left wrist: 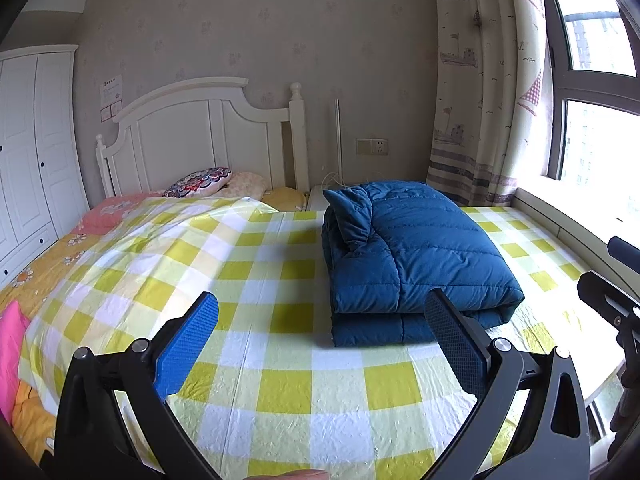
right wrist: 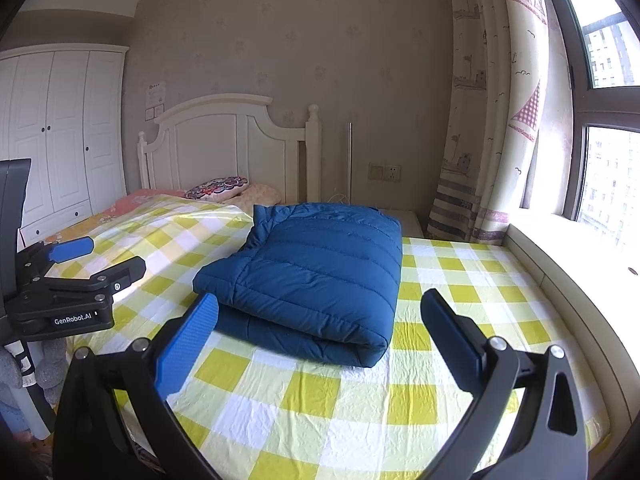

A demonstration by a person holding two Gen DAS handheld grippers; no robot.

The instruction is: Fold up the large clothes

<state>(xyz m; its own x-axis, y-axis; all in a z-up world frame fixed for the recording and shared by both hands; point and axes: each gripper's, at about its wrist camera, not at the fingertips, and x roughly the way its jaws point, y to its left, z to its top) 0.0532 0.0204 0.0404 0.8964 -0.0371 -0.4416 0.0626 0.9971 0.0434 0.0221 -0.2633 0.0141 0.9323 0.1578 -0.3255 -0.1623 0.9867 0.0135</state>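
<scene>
A dark blue quilted down jacket (left wrist: 412,252) lies folded into a thick rectangle on the yellow-and-white checked sheet (left wrist: 280,392); it also shows in the right wrist view (right wrist: 320,276). My left gripper (left wrist: 320,320) is open and empty, held above the sheet just in front of the jacket's near edge. My right gripper (right wrist: 320,320) is open and empty, held before the jacket's near folded edge. The left gripper shows from the side at the left of the right wrist view (right wrist: 96,256). Part of the right gripper shows at the right edge of the left wrist view (left wrist: 612,300).
The bed has a white headboard (left wrist: 200,132) with pillows (left wrist: 200,182) beneath it. A white wardrobe (left wrist: 28,152) stands at the left. A curtain (left wrist: 488,80) and window sill (left wrist: 568,216) run along the right side. A wall socket (left wrist: 372,146) is behind the bed.
</scene>
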